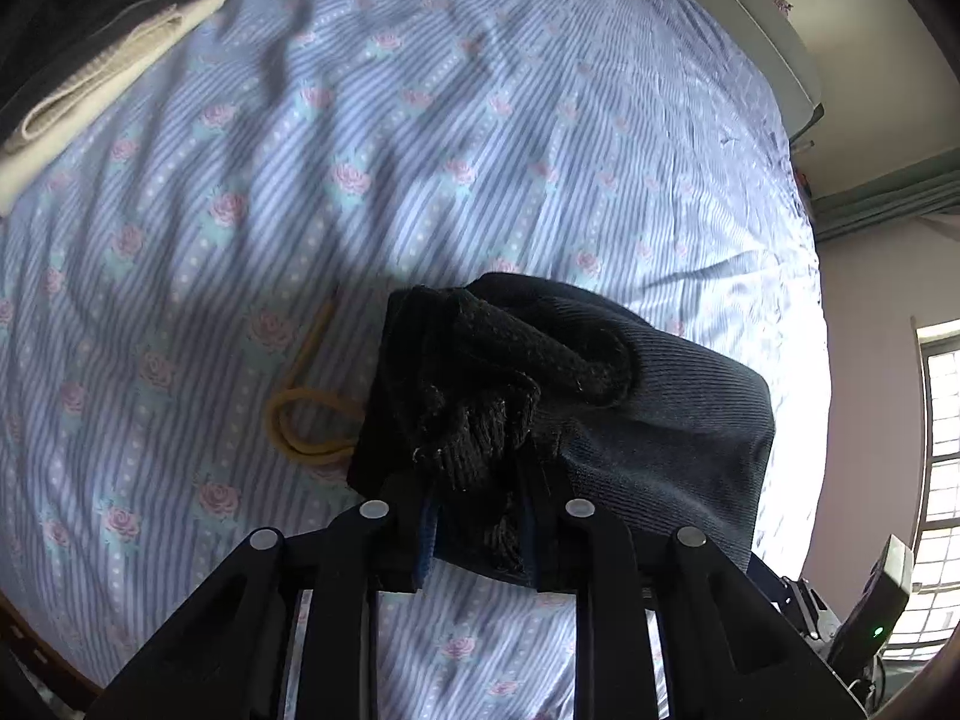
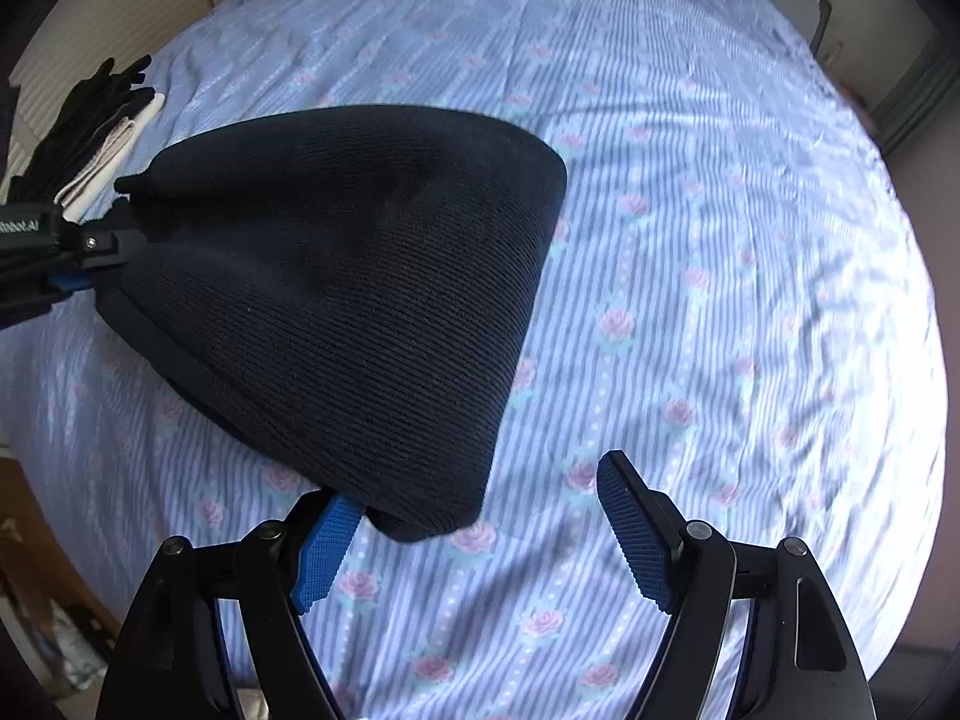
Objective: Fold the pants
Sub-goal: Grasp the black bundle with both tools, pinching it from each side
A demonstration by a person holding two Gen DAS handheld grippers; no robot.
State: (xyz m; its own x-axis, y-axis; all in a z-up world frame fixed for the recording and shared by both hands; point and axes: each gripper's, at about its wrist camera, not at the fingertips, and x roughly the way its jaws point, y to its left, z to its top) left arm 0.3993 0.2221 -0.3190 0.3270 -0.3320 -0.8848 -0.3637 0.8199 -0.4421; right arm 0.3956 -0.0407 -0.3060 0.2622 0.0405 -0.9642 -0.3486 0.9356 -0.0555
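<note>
The dark navy knit pants [image 2: 360, 276] are folded into a thick bundle, lifted partly off the striped floral bed sheet [image 2: 720, 240]. My left gripper [image 1: 474, 516] is shut on one bunched end of the pants [image 1: 600, 396]; it also shows at the left edge of the right wrist view [image 2: 90, 252]. My right gripper [image 2: 480, 516] is open, its blue pads [image 2: 636, 534] on either side of the lower corner of the pants, the left pad touching or just under the fabric.
A yellow rubber band [image 1: 306, 414] lies on the sheet beside the pants. A stack of folded dark and cream clothes [image 1: 90, 60] sits at the bed's far corner, also in the right wrist view [image 2: 90, 126]. A window [image 1: 942, 480] is at the right.
</note>
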